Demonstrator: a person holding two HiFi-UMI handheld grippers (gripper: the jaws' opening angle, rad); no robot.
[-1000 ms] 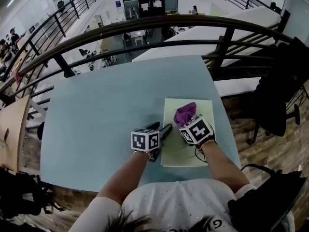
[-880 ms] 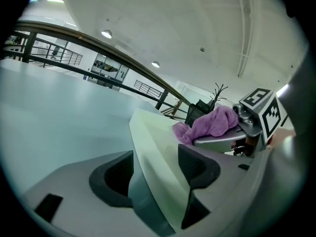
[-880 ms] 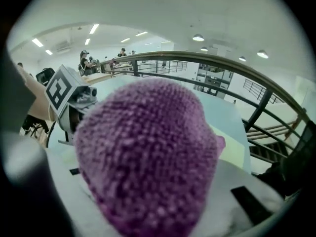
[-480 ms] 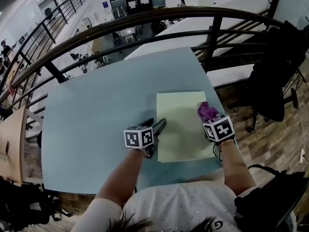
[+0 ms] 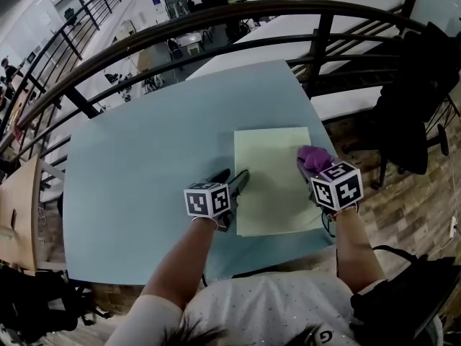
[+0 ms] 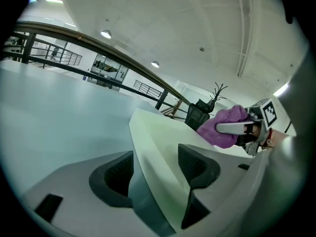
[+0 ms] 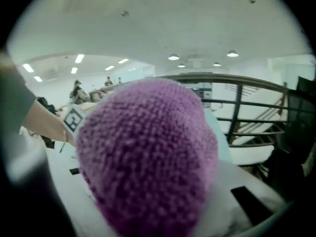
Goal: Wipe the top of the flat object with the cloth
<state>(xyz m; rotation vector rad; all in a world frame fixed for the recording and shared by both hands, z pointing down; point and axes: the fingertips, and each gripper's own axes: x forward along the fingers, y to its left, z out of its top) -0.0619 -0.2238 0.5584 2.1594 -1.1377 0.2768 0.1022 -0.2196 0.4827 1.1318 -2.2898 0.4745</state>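
**Wiping pass under way, cloth at the board's right edge**

The pale blue desk (image 5: 144, 164) carries a single flat object (image 5: 270, 171), a pale yellow-green board. It lies flat close to the desk's right edge, with its near end towards the near right corner. Its top looks bare except where the cloth (image 5: 311, 156), a bunched purple knit, sits on it against its right edge, in the half farther from the person.

The right hand-held gripper (image 5: 308, 167) is clamped on that cloth. In its own view the purple bunch fills the space between the jaws and hides nearly everything ahead. The left hand-held gripper (image 5: 235, 186) is at the board's left edge, towards the near end. Its jaws stand apart and straddle that edge, one pad on the desk side and the other over the board's top. It seems to be steadying the board, though whether the pads actually bear on it is hard to tell from this angle.

The step in hand is the wipe itself, with the cloth at one extreme of a stroke. The next move probably calls for dragging the cloth back across the top towards the left edge, held pressed flat. The right hand-held gripper must stop short of the left one, and the left must keep the board from sliding on the desk.
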